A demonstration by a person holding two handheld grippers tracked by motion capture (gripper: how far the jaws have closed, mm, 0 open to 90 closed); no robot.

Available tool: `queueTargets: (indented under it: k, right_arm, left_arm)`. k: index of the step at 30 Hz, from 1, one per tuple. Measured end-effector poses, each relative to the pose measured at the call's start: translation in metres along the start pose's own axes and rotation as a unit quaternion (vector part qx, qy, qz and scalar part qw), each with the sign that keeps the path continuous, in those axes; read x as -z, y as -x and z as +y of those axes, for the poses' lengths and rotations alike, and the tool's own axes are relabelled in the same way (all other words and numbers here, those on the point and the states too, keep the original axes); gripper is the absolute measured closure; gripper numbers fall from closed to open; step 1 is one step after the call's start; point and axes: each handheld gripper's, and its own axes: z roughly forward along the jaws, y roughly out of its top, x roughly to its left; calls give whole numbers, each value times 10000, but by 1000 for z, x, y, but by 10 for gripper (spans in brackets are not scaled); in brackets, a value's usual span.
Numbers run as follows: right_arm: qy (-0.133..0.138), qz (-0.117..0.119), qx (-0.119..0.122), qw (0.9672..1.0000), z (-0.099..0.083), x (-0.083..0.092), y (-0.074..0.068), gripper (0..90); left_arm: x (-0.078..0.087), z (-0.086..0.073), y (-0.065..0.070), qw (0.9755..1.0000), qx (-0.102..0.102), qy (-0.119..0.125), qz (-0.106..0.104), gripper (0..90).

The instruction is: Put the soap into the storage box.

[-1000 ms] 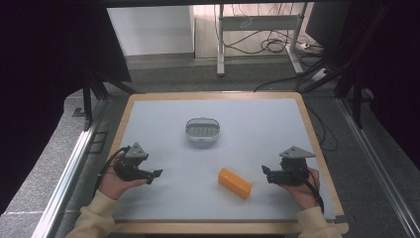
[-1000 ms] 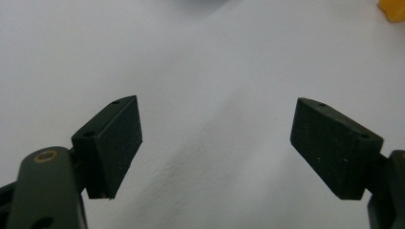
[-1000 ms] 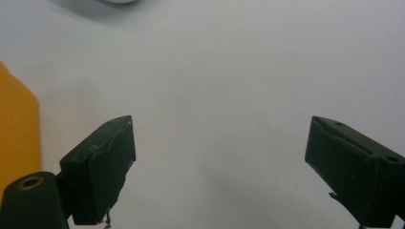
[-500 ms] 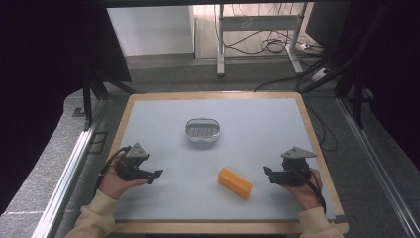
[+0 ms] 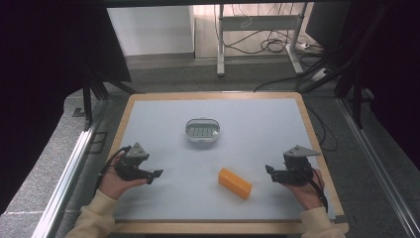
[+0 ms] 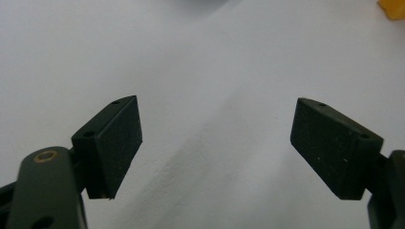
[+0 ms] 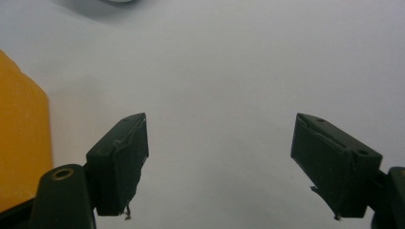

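Note:
An orange block (image 5: 235, 183) lies flat on the white table top, toward the near right of the middle; its end shows at the left edge of the right gripper view (image 7: 21, 138). An oval grey soap dish (image 5: 202, 130) sits in the middle of the table. My left gripper (image 5: 157, 174) rests low at the near left, open, with bare table between its jaws (image 6: 215, 143). My right gripper (image 5: 268, 169) sits to the right of the block, pointing toward it, open and empty (image 7: 217, 160); its jaws have just been closing a little.
The white mat (image 5: 257, 124) is framed by a wooden table edge (image 5: 317, 144). Behind the table stand a desk frame and cables (image 5: 267, 44) on the floor. Dark curtains flank both sides.
The right gripper's jaws look slightly narrower than before. Both hands stay where they were, and the block and dish have not moved.

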Motion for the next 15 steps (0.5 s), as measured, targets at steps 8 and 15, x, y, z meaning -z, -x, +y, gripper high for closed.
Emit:
queueTargets:
  k: [8, 15]
  right_arm:
    - [22, 164, -97, 9998, 3, 3, 2, 241]
    - [-82, 284, 142, 9995, 22, 16, -5, 255]
  left_arm:
    - [0, 1, 0, 9999, -21, 12, 99, 181]
    - [1, 2, 3, 10000, -21, 49, 41, 182]
